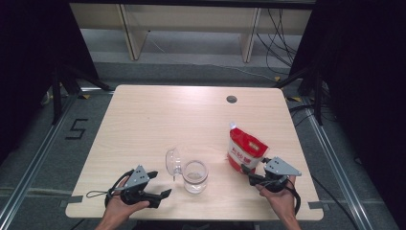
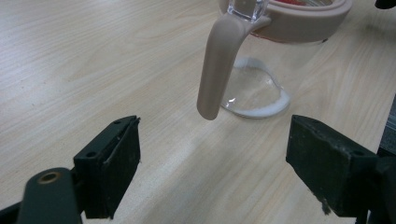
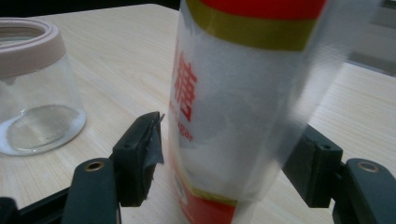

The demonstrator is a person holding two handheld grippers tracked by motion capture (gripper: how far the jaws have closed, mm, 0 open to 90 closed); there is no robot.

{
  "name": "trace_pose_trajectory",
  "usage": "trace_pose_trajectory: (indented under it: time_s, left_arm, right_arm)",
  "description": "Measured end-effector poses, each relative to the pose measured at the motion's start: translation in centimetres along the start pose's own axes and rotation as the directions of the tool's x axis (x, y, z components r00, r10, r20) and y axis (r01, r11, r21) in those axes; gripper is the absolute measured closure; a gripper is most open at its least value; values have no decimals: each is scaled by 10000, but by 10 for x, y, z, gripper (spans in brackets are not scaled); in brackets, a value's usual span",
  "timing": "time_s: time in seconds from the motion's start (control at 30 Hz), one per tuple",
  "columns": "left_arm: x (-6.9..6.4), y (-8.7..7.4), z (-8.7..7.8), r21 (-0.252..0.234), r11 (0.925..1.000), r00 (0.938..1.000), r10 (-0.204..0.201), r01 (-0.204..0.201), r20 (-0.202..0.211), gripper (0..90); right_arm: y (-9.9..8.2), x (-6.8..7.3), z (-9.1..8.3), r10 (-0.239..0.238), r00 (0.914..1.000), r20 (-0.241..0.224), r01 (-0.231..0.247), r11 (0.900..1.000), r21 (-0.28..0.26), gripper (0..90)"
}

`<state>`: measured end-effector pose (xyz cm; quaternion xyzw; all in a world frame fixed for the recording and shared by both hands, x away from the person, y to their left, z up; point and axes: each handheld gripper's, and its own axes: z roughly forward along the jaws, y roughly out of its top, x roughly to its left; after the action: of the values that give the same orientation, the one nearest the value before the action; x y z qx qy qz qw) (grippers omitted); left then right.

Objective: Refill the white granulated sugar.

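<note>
Reaching for the sugar bag (image 1: 245, 149) is the step in hand: the pouch stands upright on the right half of the table (image 1: 143, 120), and the right gripper (image 1: 253, 175) has its jaws set either side of the pouch's lower body. In the right gripper view the bag (image 3: 243, 107) sits between the two pads; the left pad lies just beside the film with a sliver of gap, the right pad is partly hidden behind it, so the grip is judged not yet made and the jaws parted.

Next move, as judged: close squarely on the pouch without crushing it, then lift and carry it toward the glass jar (image 1: 195, 176).

The jar stands open near the front edge, its clear hinged lid (image 1: 173, 161) tipped up on its left side. The left gripper (image 1: 160, 184) rests beside it, jaws wide and empty, the jar's beige clasp (image 2: 216, 70) hanging ahead of them.

Obstruction: none between bag and jar; the raised lid could catch a careless pour.
</note>
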<state>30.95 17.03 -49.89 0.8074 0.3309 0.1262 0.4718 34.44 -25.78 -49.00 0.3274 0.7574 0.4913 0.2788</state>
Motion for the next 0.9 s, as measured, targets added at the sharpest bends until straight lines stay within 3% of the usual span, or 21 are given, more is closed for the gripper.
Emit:
trace_pose_trajectory:
  time_s: [0.13,0.2,0.27,0.3,0.37,0.43,0.53,0.7,0.83,0.87,0.9]
  left_arm:
    - [0,0,0,-27,10000,10000,5,-5,33,174]
    - [0,0,-1,-5,10000,10000,12,-12,18,174]
    - [0,0,-1,8,10000,10000,17,-17,15,174]
    - [0,0,0,9,10000,10000,4,-4,31,173]
    - [0,0,0,-18,10000,10000,2,-2,34,174]
    - [0,1,0,49,9997,9997,233,-233,36,174]
    - [0,0,1,-45,9998,9998,193,-193,33,174]
    - [1,0,0,36,9997,9997,221,-221,49,174]
    - [0,0,1,41,9998,9998,195,-196,53,174]
    - [-1,0,1,28,10000,10000,-46,46,41,174]
    - [-1,0,1,46,10000,10000,-28,28,9,174]
  right_arm:
    - [0,2,4,211,9997,-131,-209,9997,125,349]
    - [-1,-1,9,-191,9995,-233,191,9998,-1,354]
    - [0,1,10,165,9995,-268,-161,9998,135,358]
    - [-1,-1,12,-42,9998,-196,40,9999,-97,358]
    - [-1,1,11,237,9994,-258,-235,9997,104,358]
    - [-1,-1,15,-13,9997,-234,9,9999,-157,362]
    - [-1,-2,17,-105,9995,-314,97,9996,-252,362]
    - [-2,-2,20,30,9997,-256,-41,9990,-446,367]
    - [-2,-4,21,-91,9994,-329,76,9990,-447,371]
    - [-3,-2,21,114,9994,-313,-127,9989,-444,372]
    - [-3,-3,23,-58,9996,-275,39,9979,-654,376]
